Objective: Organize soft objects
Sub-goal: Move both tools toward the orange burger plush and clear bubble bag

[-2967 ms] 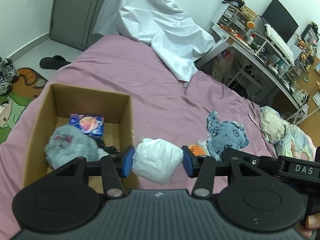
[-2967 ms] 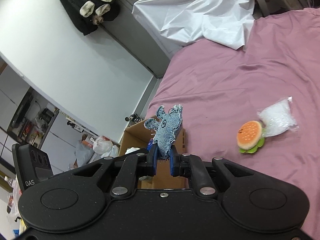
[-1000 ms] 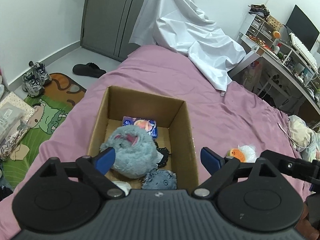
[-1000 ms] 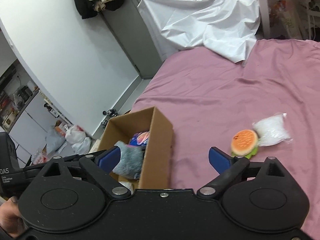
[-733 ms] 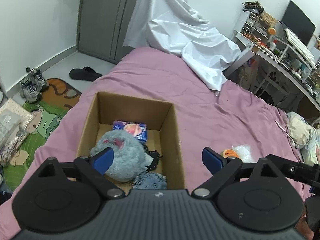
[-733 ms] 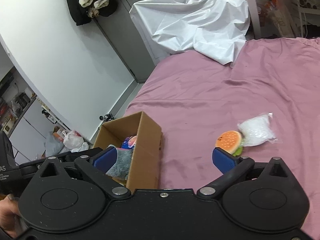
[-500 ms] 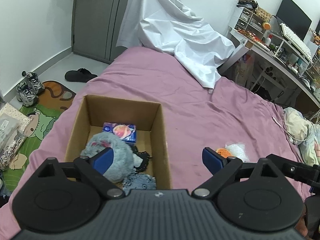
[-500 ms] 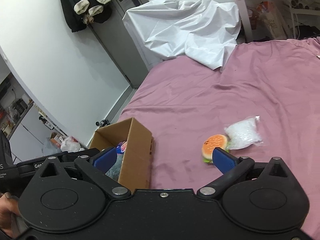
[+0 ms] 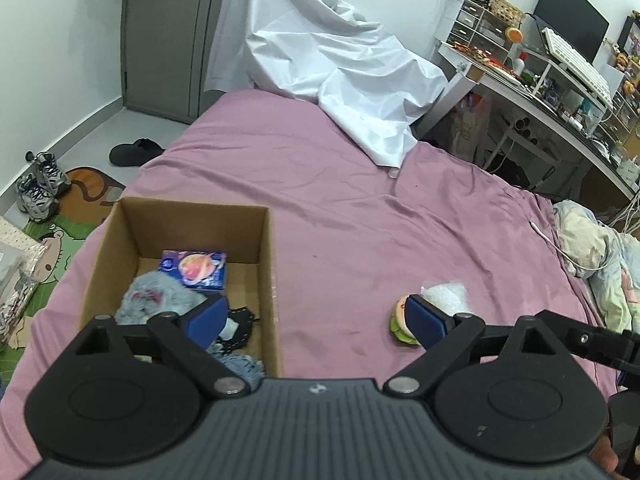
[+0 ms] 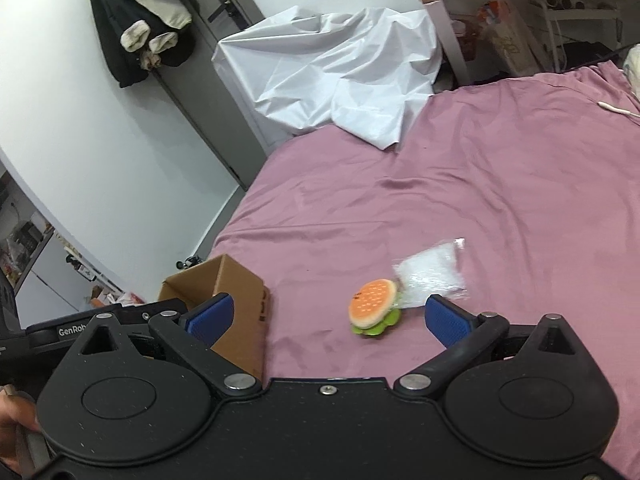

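An open cardboard box (image 9: 270, 264) stands on the purple bed at the lower left; it also shows in the right wrist view (image 10: 240, 304). Inside lie a grey furry plush (image 9: 154, 298), a blue packet (image 9: 194, 269), a denim plush (image 9: 240, 364) and a black item (image 9: 240, 322). A burger plush (image 10: 373, 306) and a clear bag of white filling (image 10: 430, 274) lie side by side on the bed right of the box; in the left wrist view the burger plush (image 9: 398, 316) is partly behind my finger. My left gripper (image 9: 316, 322) is open and empty above the box's right wall. My right gripper (image 10: 326, 320) is open and empty, just short of the burger plush.
A white sheet (image 9: 340, 68) drapes over the bed's far end. A desk with shelves and a monitor (image 9: 560, 68) stands at the right. A patterned blanket (image 9: 600, 252) and a white cable (image 9: 560, 248) lie at the bed's right edge. Shoes (image 9: 40, 188) and a slipper (image 9: 134, 152) lie on the floor at left.
Three seconds ago the left gripper held a white bundle and the right held the denim plush; both are now open and empty, the denim plush in the box. Both grippers have since shifted right, toward the burger plush.
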The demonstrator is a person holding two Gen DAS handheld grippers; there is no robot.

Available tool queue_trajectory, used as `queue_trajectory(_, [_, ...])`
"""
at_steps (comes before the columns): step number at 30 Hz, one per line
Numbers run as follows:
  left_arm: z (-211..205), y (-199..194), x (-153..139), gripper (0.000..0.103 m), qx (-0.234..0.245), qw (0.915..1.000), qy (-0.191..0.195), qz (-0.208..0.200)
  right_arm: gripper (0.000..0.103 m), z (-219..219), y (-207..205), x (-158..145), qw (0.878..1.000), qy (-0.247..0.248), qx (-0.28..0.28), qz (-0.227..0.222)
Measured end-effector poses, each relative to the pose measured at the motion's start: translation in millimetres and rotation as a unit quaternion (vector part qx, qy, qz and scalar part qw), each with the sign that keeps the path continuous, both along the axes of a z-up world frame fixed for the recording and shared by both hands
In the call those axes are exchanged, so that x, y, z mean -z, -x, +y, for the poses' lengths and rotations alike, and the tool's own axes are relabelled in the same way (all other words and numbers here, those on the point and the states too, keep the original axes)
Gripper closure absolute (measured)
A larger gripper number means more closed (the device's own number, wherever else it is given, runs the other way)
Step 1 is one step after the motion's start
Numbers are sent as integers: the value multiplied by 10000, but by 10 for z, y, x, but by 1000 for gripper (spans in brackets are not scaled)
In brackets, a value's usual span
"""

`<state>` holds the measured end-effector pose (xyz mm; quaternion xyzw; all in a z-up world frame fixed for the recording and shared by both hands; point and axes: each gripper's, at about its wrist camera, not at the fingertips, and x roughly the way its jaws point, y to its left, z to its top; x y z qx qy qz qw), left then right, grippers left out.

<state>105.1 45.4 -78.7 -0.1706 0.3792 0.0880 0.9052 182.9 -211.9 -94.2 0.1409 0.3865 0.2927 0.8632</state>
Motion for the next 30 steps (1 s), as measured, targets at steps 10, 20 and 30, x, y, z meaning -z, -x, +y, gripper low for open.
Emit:
queue_trajectory(10, [-224, -263, 78, 8, 180, 9998, 87, 74, 0, -240, -141, 81, 9998, 20, 218, 4])
queue_trajectory(20, [-423, -489, 223, 9, 465, 9988, 106, 103, 0, -363, -295, 209, 9992, 6, 357, 169])
queue_trajectory(30, [-561, -782, 488, 10, 663, 9968, 323, 311, 12, -375, -439, 304, 9990, 39, 302, 335])
